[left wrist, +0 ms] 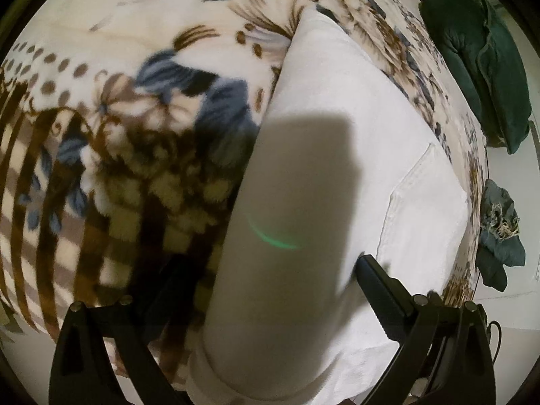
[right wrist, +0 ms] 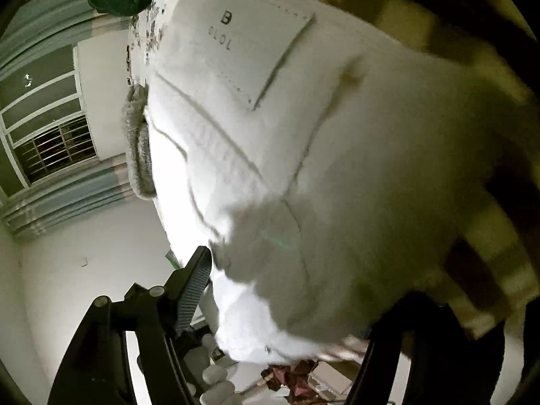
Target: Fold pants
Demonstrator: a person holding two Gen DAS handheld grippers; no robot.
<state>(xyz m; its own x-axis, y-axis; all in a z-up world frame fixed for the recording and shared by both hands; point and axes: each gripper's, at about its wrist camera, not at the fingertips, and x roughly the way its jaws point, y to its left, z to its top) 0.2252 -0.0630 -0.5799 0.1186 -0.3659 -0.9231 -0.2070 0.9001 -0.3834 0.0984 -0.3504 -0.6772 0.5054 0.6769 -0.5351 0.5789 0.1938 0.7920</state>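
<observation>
Spread over the bed is a fleecy blanket (left wrist: pixel 135 108) printed with blue and brown flowers, dots and stripes. White pants (left wrist: pixel 337 155) lie lengthwise on it, one stitched back pocket (left wrist: pixel 425 199) showing toward the far edge of the bed. In the right wrist view the same pants fill most of the frame, with a leather-look waist patch (right wrist: pixel 249 47) marked "B" and seams running across the seat.

Past the far edge of the bed sits a dark green cushion (left wrist: pixel 472 60), and nearer lies a crumpled blue denim garment (left wrist: pixel 499 229) with frayed threads.

The left gripper (left wrist: pixel 270 276) has its jaws spread wide apart, straddling the pants from above; its shadow falls on the cloth. The right gripper (right wrist: pixel 297 290) likewise stands with jaws apart, one ribbed finger (right wrist: pixel 194 287) at the pants' bright edge, the other hidden in blur. A barred window (right wrist: pixel 50 141) and curtain (right wrist: pixel 67 199) show behind.
</observation>
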